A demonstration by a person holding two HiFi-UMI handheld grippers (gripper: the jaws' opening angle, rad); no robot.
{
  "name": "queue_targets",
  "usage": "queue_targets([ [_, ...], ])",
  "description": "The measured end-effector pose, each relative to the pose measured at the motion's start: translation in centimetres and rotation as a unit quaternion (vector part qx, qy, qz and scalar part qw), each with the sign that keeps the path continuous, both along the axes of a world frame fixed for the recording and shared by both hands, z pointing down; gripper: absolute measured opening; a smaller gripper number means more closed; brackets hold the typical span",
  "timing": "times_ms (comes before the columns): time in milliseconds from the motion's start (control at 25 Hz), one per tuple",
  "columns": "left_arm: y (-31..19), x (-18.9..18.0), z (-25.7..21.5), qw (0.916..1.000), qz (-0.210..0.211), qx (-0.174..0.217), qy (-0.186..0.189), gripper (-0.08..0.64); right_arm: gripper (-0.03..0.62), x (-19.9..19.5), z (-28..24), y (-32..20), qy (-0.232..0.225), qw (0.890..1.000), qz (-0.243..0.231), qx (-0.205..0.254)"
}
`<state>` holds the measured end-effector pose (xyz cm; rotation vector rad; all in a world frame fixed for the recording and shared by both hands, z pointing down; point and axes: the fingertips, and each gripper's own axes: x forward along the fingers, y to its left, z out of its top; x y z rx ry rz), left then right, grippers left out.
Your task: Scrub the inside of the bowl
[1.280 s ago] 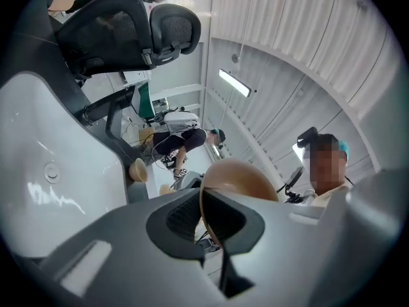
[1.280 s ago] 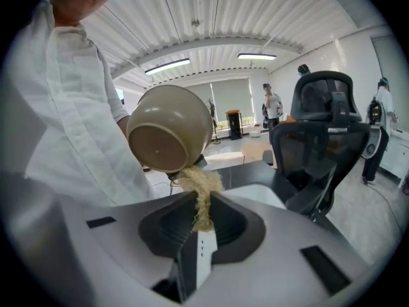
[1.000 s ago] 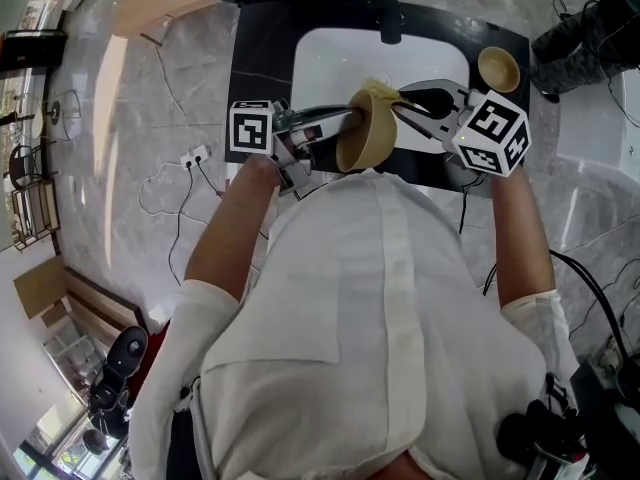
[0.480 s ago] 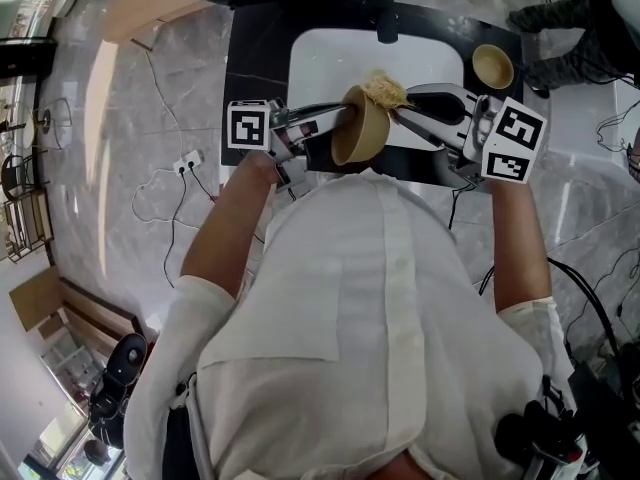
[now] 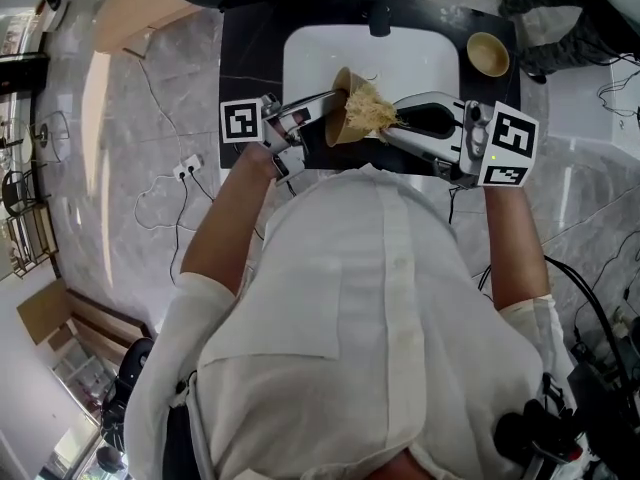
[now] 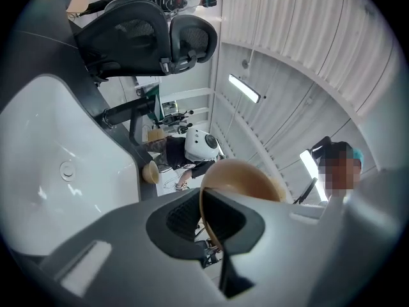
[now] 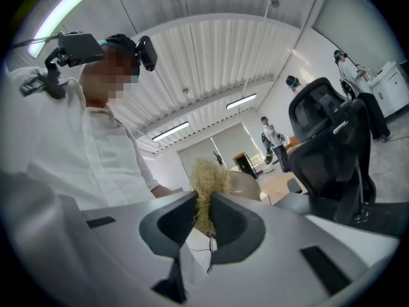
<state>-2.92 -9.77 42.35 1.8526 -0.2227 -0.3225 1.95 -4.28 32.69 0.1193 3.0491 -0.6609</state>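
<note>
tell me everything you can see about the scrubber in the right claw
The scrubber is a pale yellow wad of tangled, straw-like fibres, frayed at its edges. The right claw pinches its near end between both jaws. Its far end sits in the mouth of the tan bowl, held sideways above the white sink.

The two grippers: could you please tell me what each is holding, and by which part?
The left gripper clamps the bowl by its rim; the right gripper pinches the fibrous scrubber by its near end.
</note>
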Motion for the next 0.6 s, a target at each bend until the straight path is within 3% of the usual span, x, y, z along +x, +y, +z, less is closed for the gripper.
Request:
queue_targets([
  [240, -0.4, 0.1, -0.5, 0.9997, -0.014, -0.012, 0.016, 0.014, 0.052, -0.9, 0.6, 2.1, 0.013, 0.999, -0.035, 0.017],
  [600, -0.6, 0.7, -2.9, 0.9959, -0.017, -0.021, 0.086, 0.014, 0.052, -2.4, 3.7, 3.7, 0.076, 0.993, -0.075, 0.055],
])
